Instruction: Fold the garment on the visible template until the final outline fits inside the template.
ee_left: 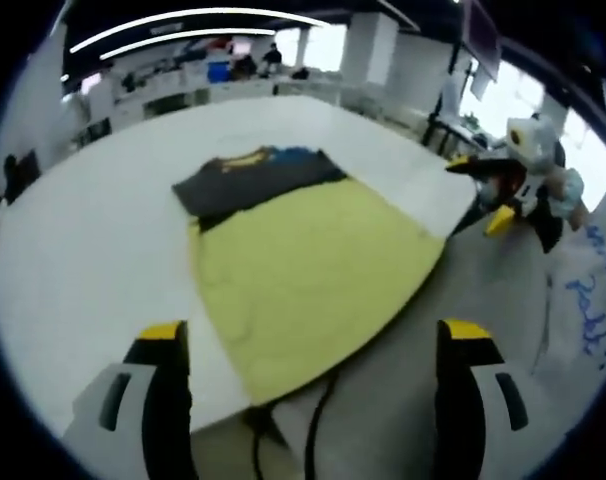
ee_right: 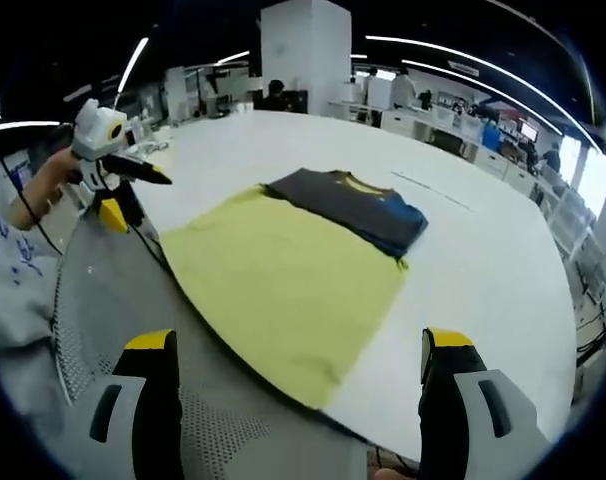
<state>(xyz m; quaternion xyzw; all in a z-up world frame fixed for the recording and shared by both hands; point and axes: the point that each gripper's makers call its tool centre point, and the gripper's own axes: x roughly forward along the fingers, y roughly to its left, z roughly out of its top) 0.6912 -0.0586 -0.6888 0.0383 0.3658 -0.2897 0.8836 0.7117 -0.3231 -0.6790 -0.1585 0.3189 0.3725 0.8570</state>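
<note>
The left gripper [ee_left: 308,350] has its jaws spread wide with nothing between them, held back from the table's [ee_left: 73,260] near edge and aimed across it. The right gripper [ee_right: 298,365] is likewise wide open and empty, held off the table's edge on its own side; seen from the left gripper view it hangs in a hand out to the right, clear of the table. Ahead of both lies the yellow template [ee_left: 303,270], a flat sheet on the white table with its near corner reaching out to the table's edge. The dark garment [ee_left: 253,180] sits folded at the template's far end, with a yellow and blue print showing; part of it appears to reach past the template's far border onto bare table. The risk, as I judge it, is stopping with that overhang left. Another is that a pinch at the garment's edge catches the template too, so the sheet drags and the outline shifts.
</note>
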